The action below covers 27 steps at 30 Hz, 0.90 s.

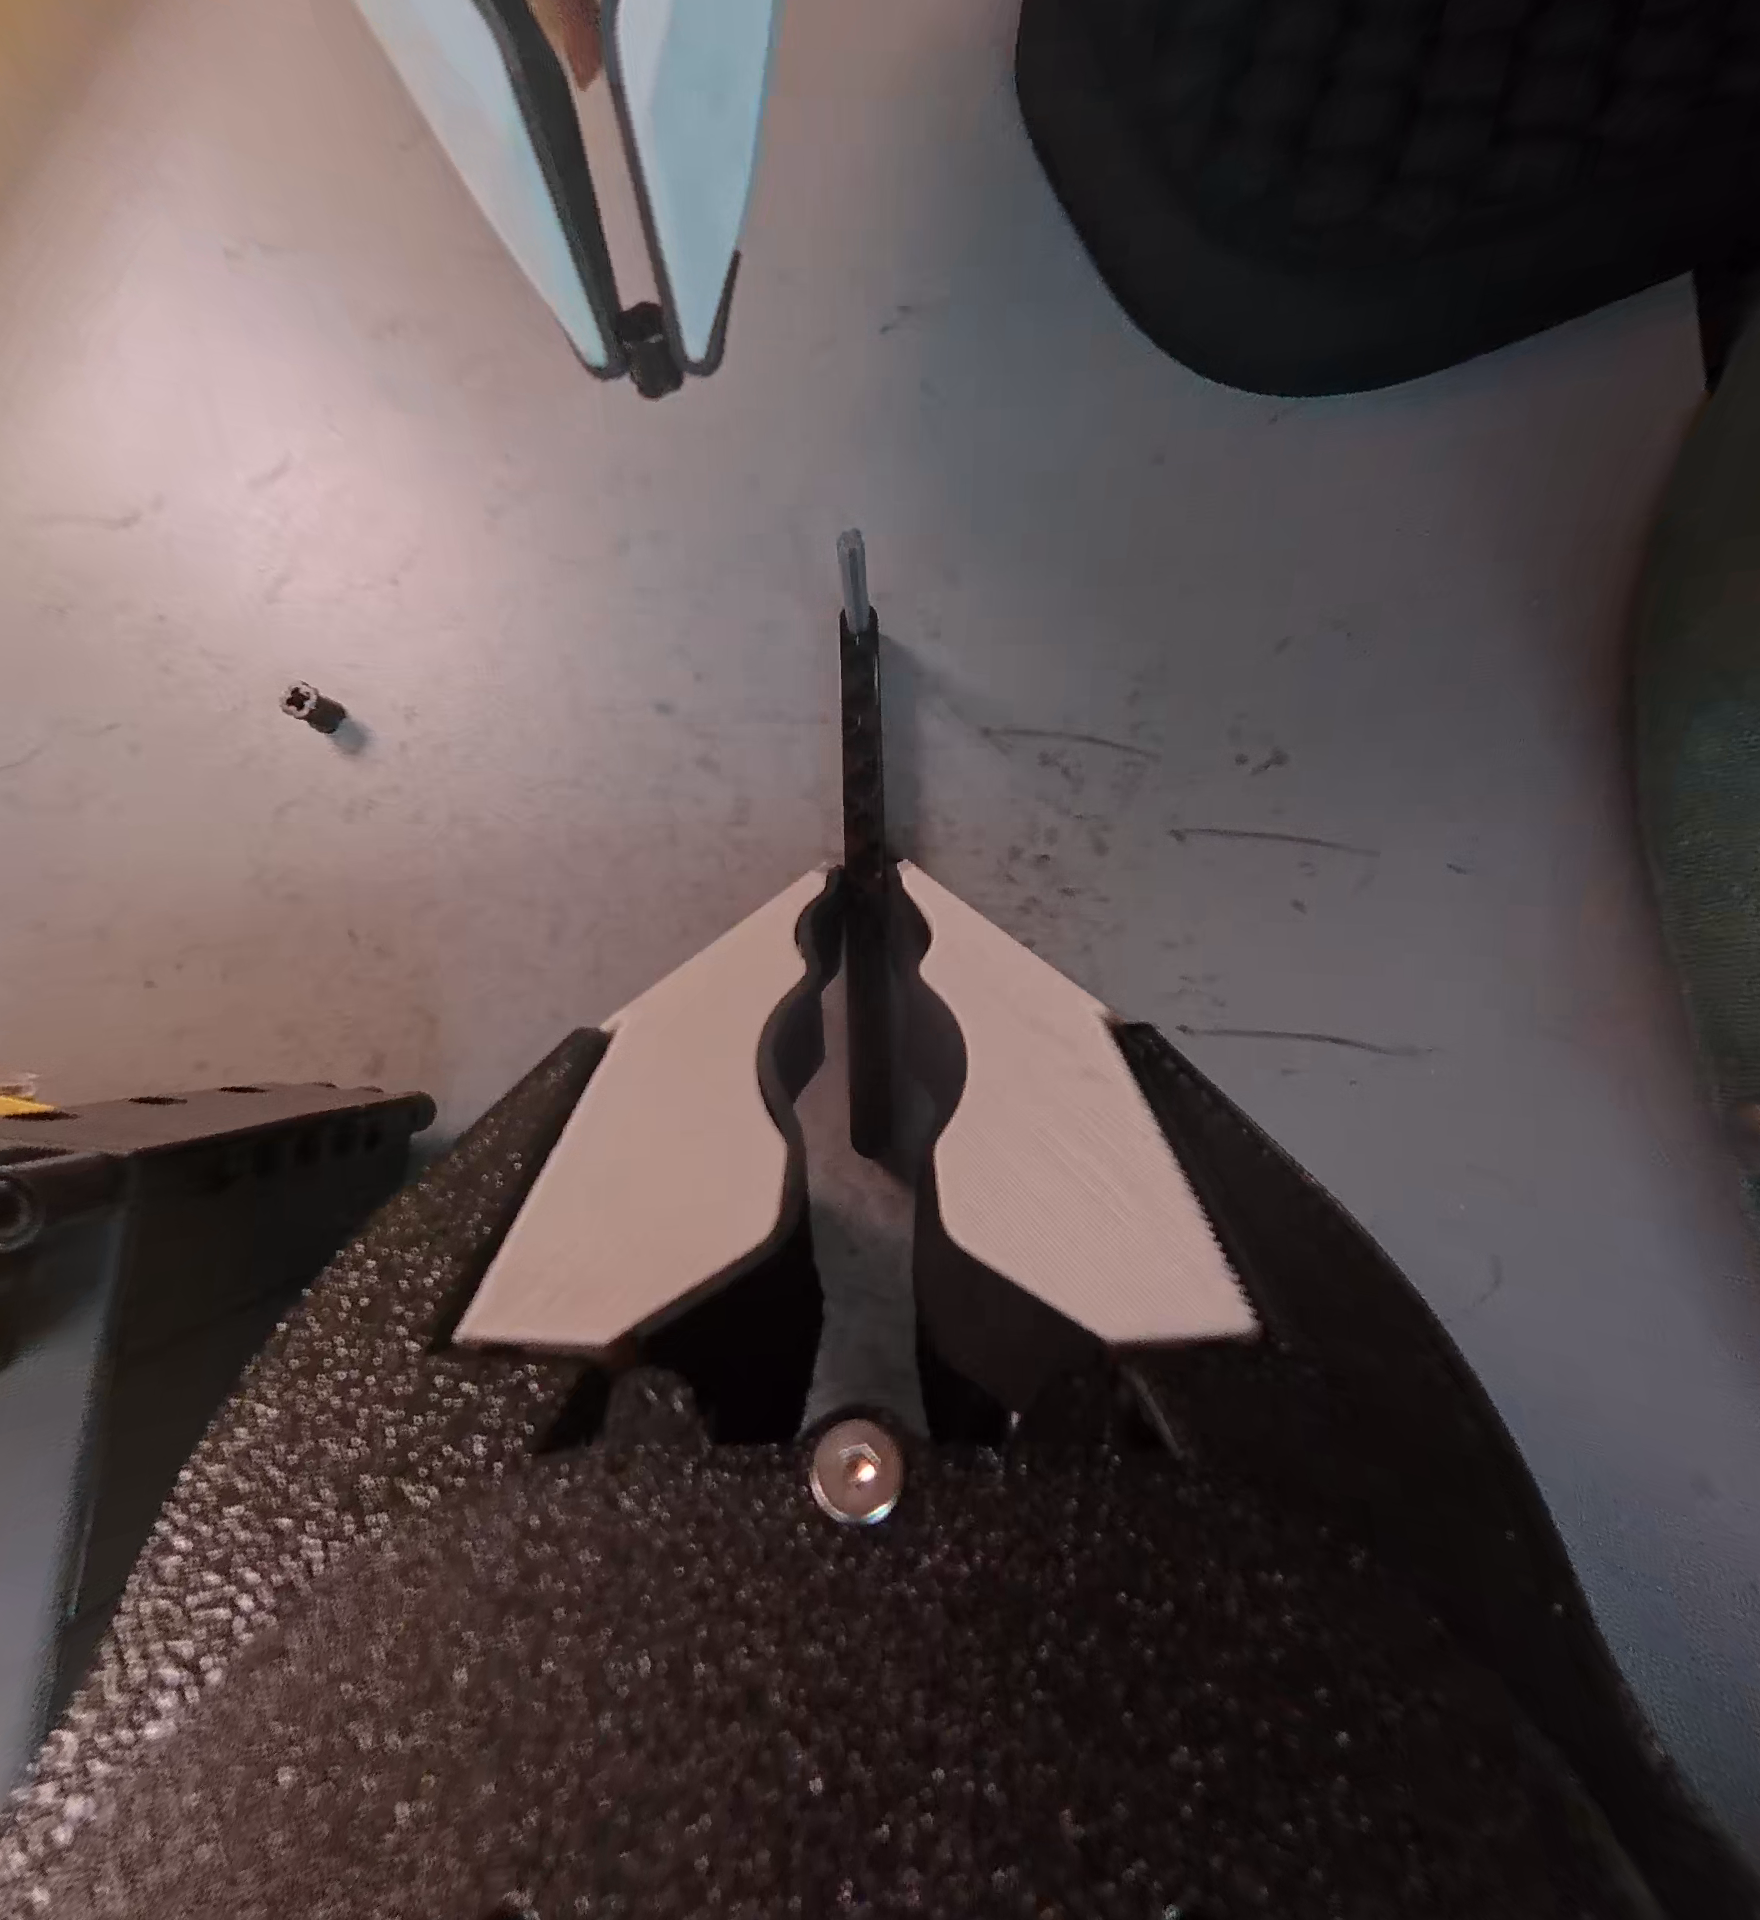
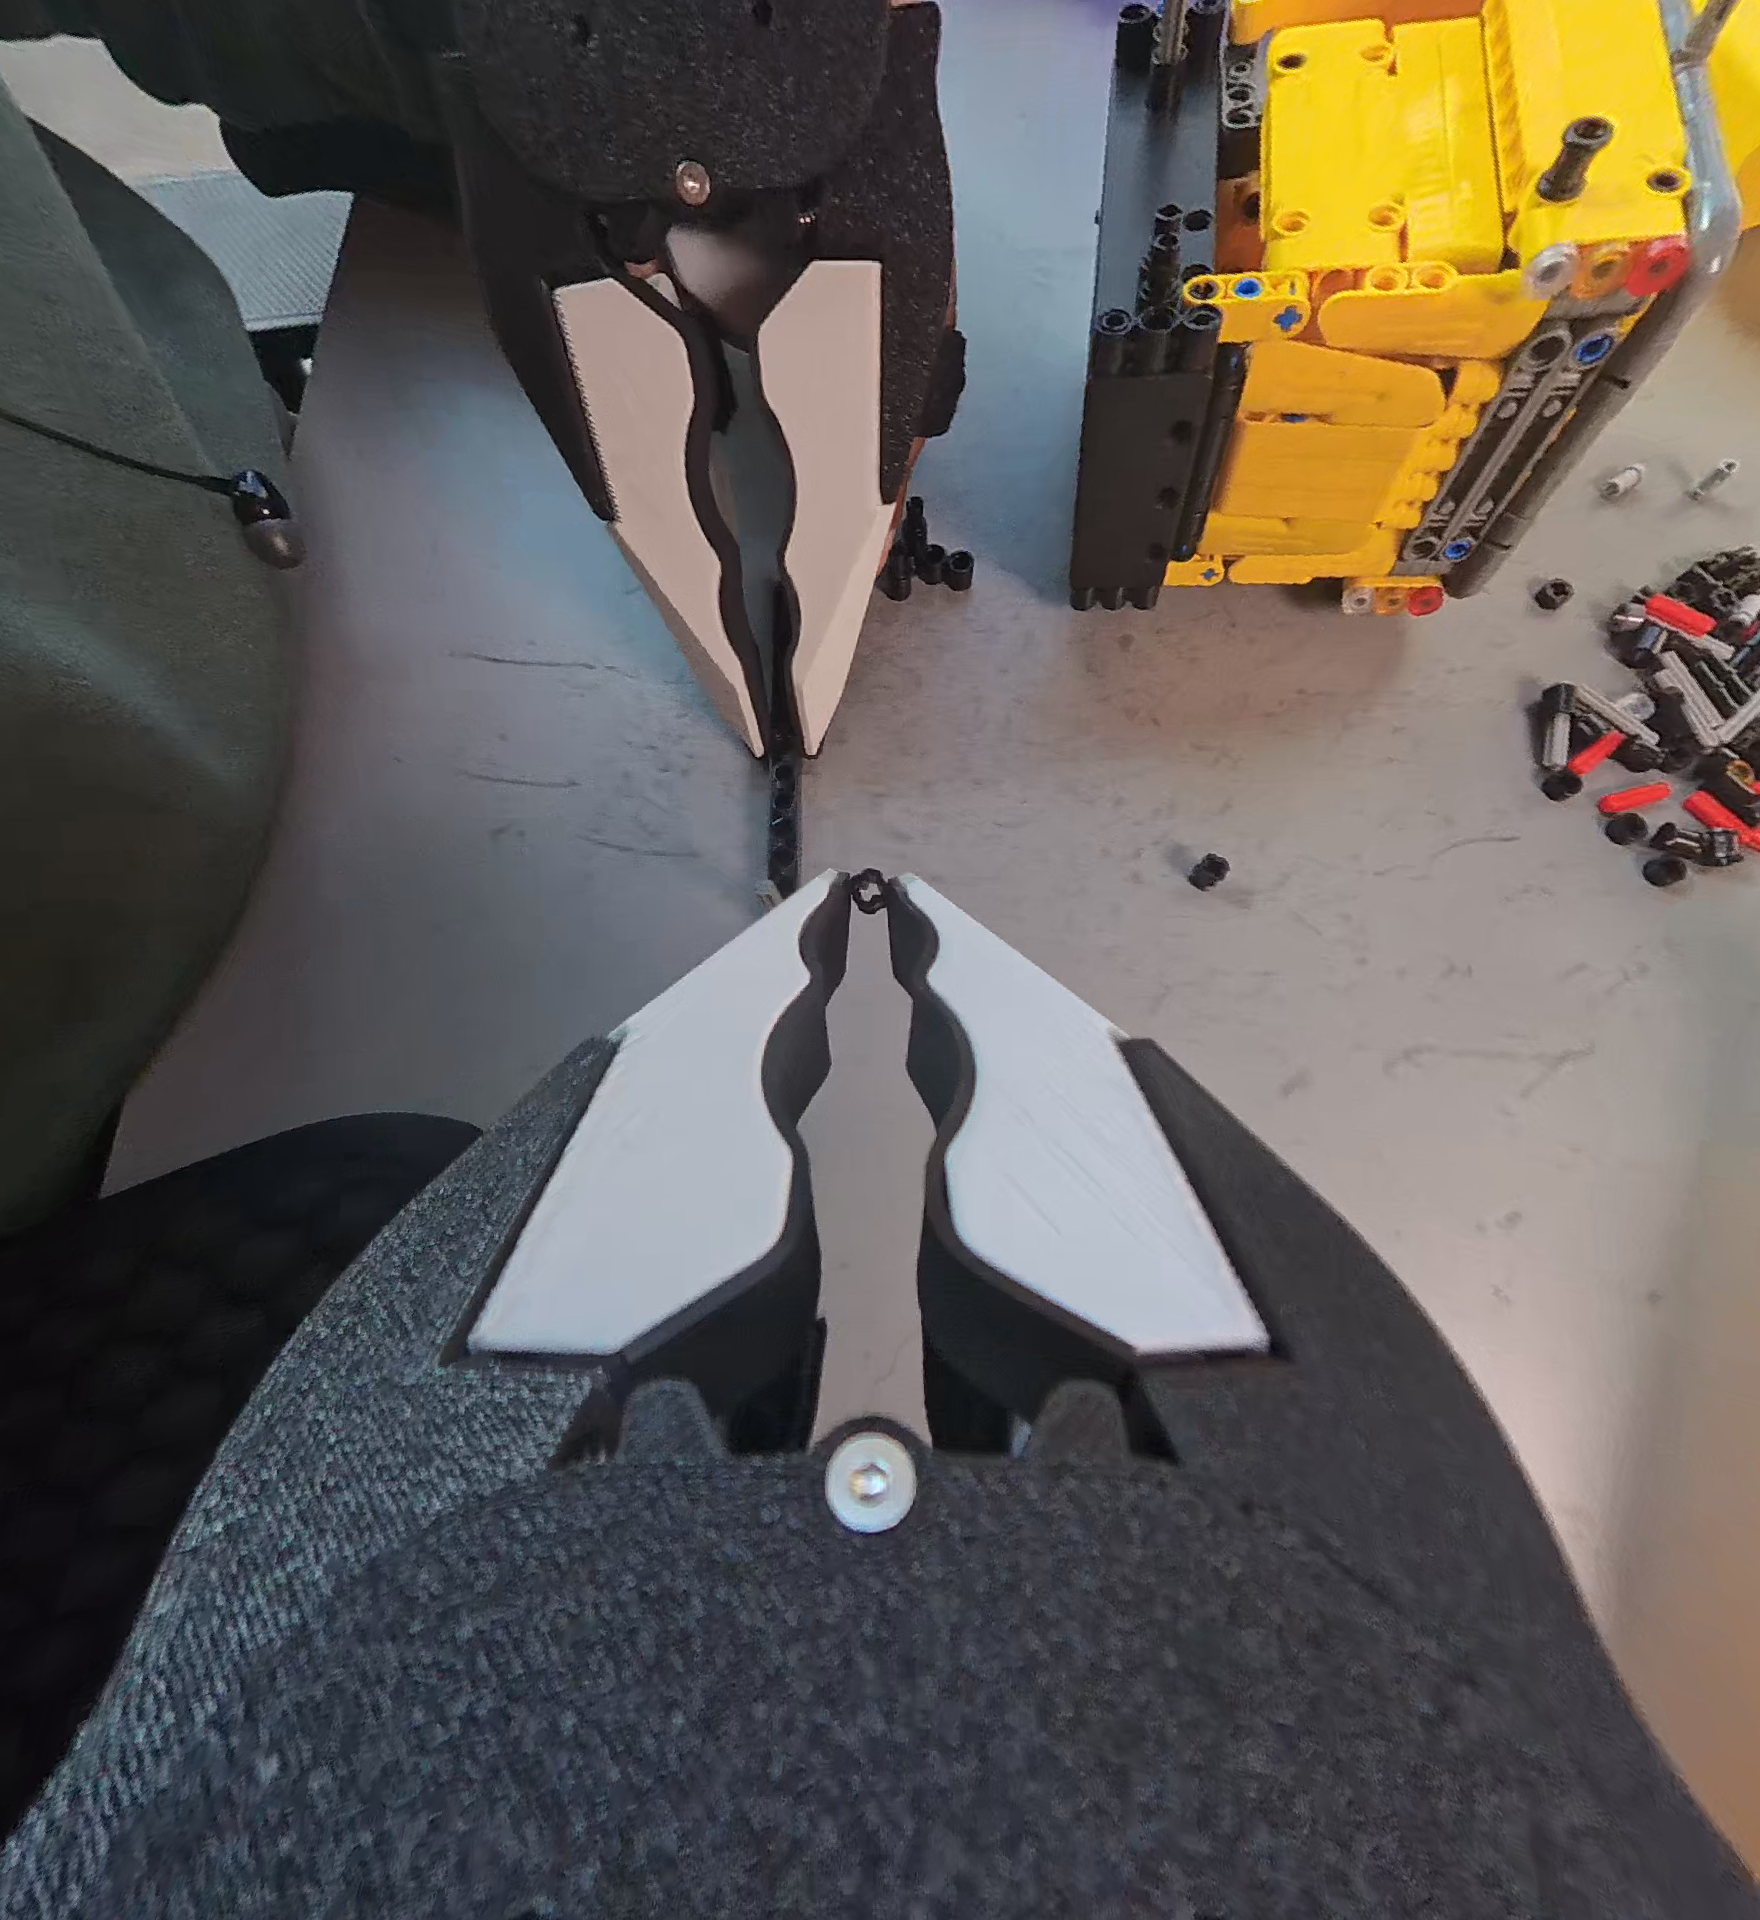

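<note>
Two hand-held grippers face each other tip to tip over the grey counter (image 2: 1115, 1039). Your left hand-held gripper (image 1: 868, 878) is clamped on a thin black beam (image 1: 863, 769) with a grey pin end, which points toward the right one. Your right hand-held gripper (image 2: 868, 883) is pinched on a small black peg (image 2: 868, 894) at its very tips. A yellow and black brick model (image 2: 1375, 312) stands toward the far edge, loose red and black pieces (image 2: 1707, 707) just beside it.

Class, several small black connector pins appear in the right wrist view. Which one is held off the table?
The black pin pinched between the right gripper fingertips; the lone pin and the pile lie on the table.
</note>
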### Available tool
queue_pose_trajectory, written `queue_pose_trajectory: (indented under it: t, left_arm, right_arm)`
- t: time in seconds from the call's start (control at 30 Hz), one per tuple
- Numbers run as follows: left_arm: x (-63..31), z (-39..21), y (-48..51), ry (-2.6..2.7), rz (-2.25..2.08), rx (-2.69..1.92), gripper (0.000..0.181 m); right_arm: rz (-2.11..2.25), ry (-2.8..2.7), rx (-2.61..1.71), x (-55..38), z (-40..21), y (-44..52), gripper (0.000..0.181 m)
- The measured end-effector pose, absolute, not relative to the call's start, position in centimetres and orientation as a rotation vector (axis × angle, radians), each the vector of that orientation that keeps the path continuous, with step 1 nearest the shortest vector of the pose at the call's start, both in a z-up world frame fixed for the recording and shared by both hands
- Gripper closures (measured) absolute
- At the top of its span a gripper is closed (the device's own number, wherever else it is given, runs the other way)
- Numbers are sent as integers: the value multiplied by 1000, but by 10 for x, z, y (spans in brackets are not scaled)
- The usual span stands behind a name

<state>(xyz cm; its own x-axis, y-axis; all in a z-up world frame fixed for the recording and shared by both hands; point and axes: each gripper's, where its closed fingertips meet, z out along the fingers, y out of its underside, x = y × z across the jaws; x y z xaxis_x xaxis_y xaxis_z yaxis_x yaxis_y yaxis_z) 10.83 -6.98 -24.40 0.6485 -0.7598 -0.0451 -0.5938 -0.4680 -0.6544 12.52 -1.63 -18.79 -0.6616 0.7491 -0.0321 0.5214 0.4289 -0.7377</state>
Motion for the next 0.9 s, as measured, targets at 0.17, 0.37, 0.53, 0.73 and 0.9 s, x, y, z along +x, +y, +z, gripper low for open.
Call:
queue_pose_trajectory:
  t: [0.17,0.37,0.53,0.73,0.9]
  left_arm:
    - [108,-244,-70,1045,-334,-2220,174]
    - [109,-244,-70,1036,-355,-2219,175]
    - [109,-244,-70,1030,-365,-2221,175]
    - [109,-244,-70,1027,-373,-2218,175]
    - [109,-244,-70,1023,-380,-2217,175]
  right_arm:
    - [1108,-2451,-1017,136,-188,-30,175]
    - [1151,-2518,-908,144,-189,-41,174]
    - [1153,-2545,-865,142,-195,-43,174]
    - [1113,-2594,-843,137,-210,-45,174]
    - [1087,-2620,-826,136,-210,-44,175]
